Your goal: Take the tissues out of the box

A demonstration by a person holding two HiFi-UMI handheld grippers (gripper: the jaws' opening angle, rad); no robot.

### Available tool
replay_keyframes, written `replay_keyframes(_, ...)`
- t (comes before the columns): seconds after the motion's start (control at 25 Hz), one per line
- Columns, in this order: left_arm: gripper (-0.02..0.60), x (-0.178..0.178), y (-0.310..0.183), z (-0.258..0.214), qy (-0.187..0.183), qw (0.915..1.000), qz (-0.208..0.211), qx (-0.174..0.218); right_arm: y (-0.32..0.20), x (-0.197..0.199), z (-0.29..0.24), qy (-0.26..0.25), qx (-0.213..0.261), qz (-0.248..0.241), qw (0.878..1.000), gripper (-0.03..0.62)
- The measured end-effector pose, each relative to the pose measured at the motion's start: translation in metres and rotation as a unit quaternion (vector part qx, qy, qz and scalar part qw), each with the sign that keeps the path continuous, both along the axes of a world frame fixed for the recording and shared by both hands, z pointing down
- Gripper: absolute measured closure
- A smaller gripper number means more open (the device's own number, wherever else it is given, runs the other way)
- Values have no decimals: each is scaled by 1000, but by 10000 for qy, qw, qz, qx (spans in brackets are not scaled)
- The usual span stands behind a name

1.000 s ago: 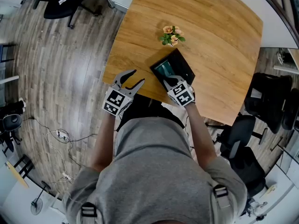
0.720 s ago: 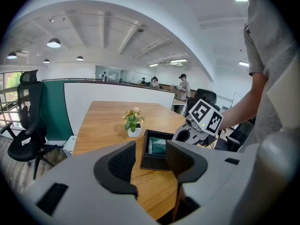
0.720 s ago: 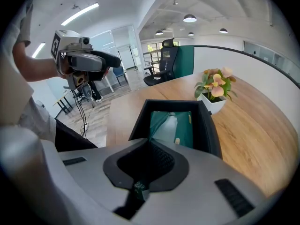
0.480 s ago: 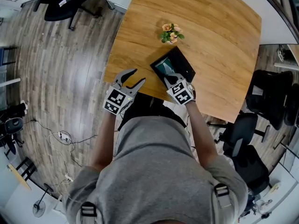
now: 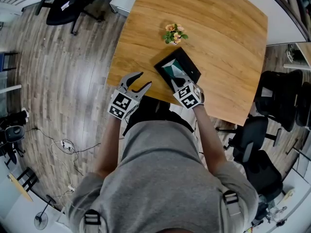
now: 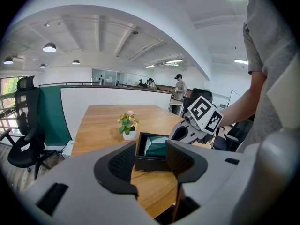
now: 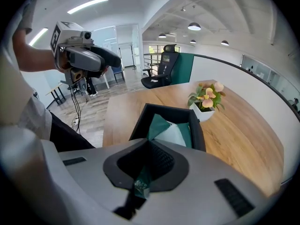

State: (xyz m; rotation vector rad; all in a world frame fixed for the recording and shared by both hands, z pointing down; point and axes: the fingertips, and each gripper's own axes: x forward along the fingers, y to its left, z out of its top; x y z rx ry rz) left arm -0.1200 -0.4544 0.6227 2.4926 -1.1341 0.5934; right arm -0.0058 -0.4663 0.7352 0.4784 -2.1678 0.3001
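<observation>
A black tissue box (image 5: 190, 68) lies on the wooden table (image 5: 218, 28) near its front edge, with green and white tissues (image 5: 171, 70) inside. My right gripper (image 5: 178, 83) is at the box's near end, shut on a corner of a green tissue (image 7: 160, 124) that stretches from the box (image 7: 198, 128) into the closed jaws (image 7: 149, 146). My left gripper (image 5: 139, 80) hovers open and empty off the table's front edge, left of the box. In the left gripper view its fingers frame the box (image 6: 151, 163) and the right gripper (image 6: 188, 132).
A small white pot of flowers (image 5: 175, 34) stands just beyond the box. Black office chairs (image 5: 279, 96) stand right of the table, another chair (image 5: 68, 1) at the far left. Cables (image 5: 63, 142) lie on the wooden floor.
The right gripper has stayed at the box's near end, and the tissue now shows pulled up toward it. The left gripper has not moved.
</observation>
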Motion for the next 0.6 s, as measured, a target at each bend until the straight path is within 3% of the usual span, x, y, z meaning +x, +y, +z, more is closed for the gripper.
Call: replay_keyframes(0.6, 367, 20, 21, -20, 42, 9997, -65, 222, 3, 5, -42, -74, 704, -299, 9970, 589)
